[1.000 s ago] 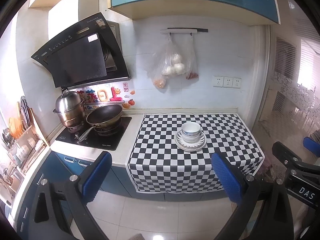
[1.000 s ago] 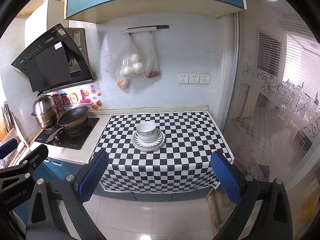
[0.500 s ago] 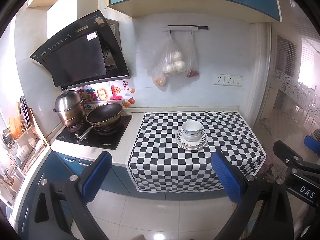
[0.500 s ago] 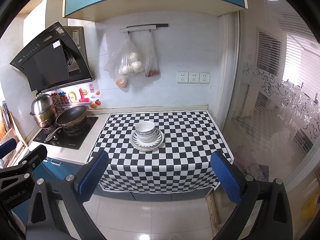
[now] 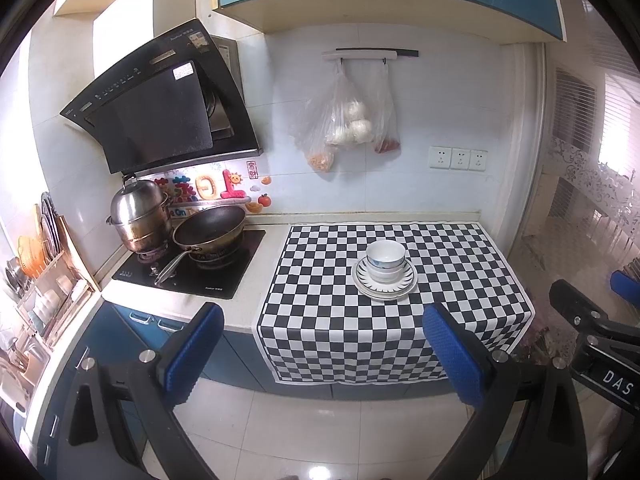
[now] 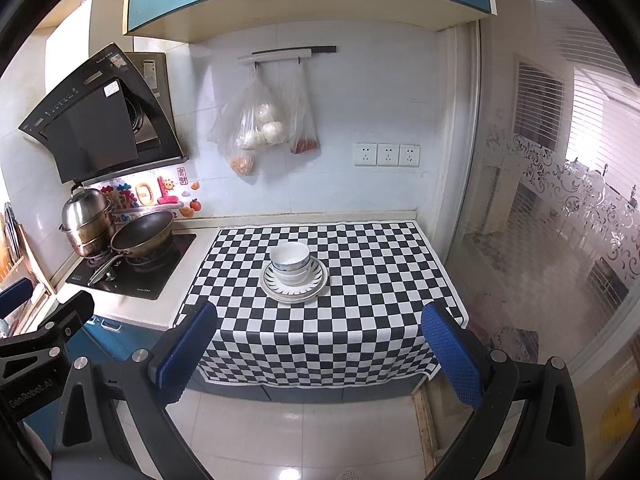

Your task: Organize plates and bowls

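White bowls (image 5: 385,261) (image 6: 289,262) sit nested on a stack of striped-rim plates (image 5: 404,286) (image 6: 316,286) in the middle of a black-and-white checkered cloth (image 5: 320,300) (image 6: 380,280) on the counter. My left gripper (image 5: 324,350) hangs open over the floor, well short of the counter's front edge. My right gripper (image 6: 320,350) is open too, just as far back. Nothing lies between either pair of blue pads. Each gripper shows at the other view's edge.
Left of the cloth, a hob (image 5: 192,268) carries a frying pan (image 5: 210,232) and a steel steamer pot (image 5: 138,216) under a black hood (image 5: 160,108). Food bags (image 5: 348,124) hang on the wall. A dish rack (image 5: 36,272) stands far left. A glass partition (image 6: 560,220) bounds the right.
Both views have tilted slightly, so the counter and dishes sit a touch lower in frame. The dishes have not moved and both grippers remain open.
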Motion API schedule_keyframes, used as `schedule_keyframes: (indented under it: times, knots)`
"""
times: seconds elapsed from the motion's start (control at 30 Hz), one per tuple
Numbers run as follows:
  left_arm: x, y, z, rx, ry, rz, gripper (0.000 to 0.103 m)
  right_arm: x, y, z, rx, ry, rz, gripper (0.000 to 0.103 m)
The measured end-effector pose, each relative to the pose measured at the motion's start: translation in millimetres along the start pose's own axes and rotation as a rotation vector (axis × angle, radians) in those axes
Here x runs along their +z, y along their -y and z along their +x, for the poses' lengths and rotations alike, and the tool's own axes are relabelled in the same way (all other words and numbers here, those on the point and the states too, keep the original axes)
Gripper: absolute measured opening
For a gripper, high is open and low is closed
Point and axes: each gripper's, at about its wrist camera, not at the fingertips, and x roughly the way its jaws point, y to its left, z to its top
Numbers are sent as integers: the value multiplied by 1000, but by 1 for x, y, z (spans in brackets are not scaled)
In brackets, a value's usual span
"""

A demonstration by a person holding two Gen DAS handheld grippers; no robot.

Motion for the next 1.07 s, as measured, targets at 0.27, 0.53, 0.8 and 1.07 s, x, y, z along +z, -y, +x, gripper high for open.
schedule_keyframes:
  times: [0.27,0.53,0.8,1.07]
  knots:
    - [-2,-6,4,8,-3,-9,102,1,-5,2,7,1,-8,103]
    - [0,-10,2,17,9,-12,102,1,-8,2,12,4,-9,103]
    - [-1,-10,3,22,12,-10,102,1,-9,1,15,5,-10,103]
    - [-2,-9,1,31,24,-10,102,3,-11,1,17,9,-12,103]
